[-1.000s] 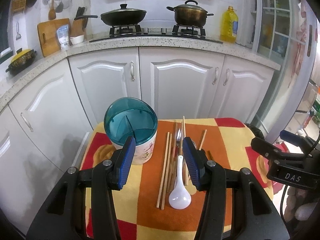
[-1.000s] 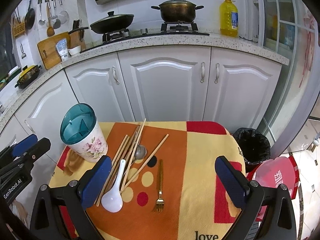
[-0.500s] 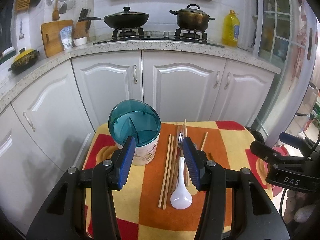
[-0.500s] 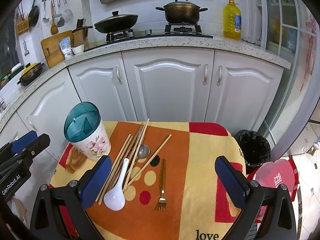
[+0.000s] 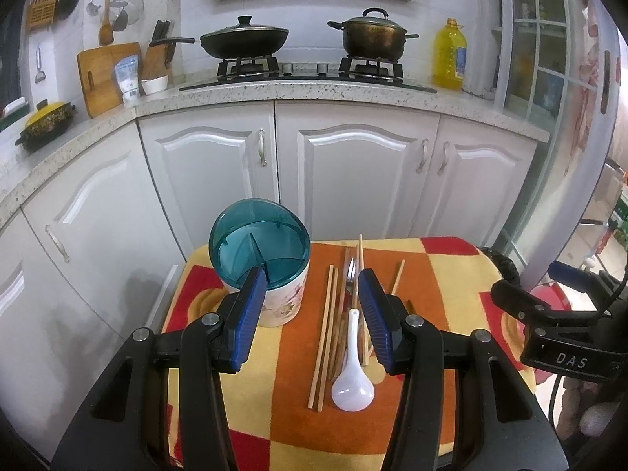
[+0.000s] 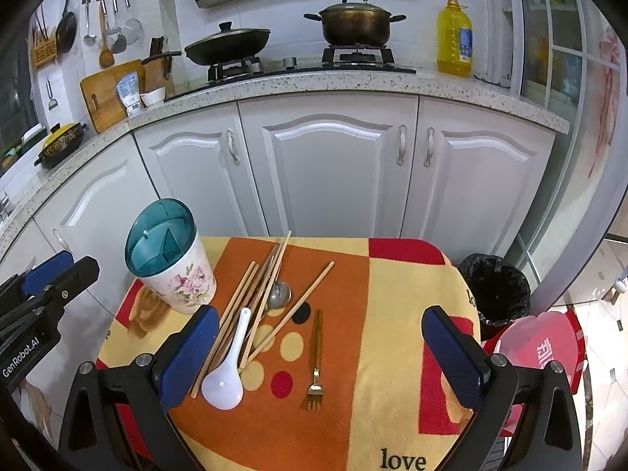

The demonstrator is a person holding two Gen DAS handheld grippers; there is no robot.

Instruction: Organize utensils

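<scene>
Both grippers hang above the near edge of the little table, holding nothing: the left gripper [image 5: 310, 314] has its jaws part-open at a middling gap, and the right gripper [image 6: 320, 353] stands wide open. Over the last second both views have drawn back and risen a little, so the table looks smaller and lower, while nothing on the cloth [image 6: 392, 314] has shifted; my guess is that sorting has not begun. Nearest lies the white soup spoon [image 6: 225, 369], touching the loose chopsticks [image 6: 251, 298], with the gold fork [image 6: 314, 357] alone just to the right and a metal spoon [image 6: 278, 294] under the sticks. Further back on the left corner stands the flowered holder [image 6: 176, 263], its teal divided top empty. The cloth's right half is bare, giving room to work; the holder sits close to the table's left edge, and a black bin [image 6: 494, 290] stands beyond the right one.
</scene>
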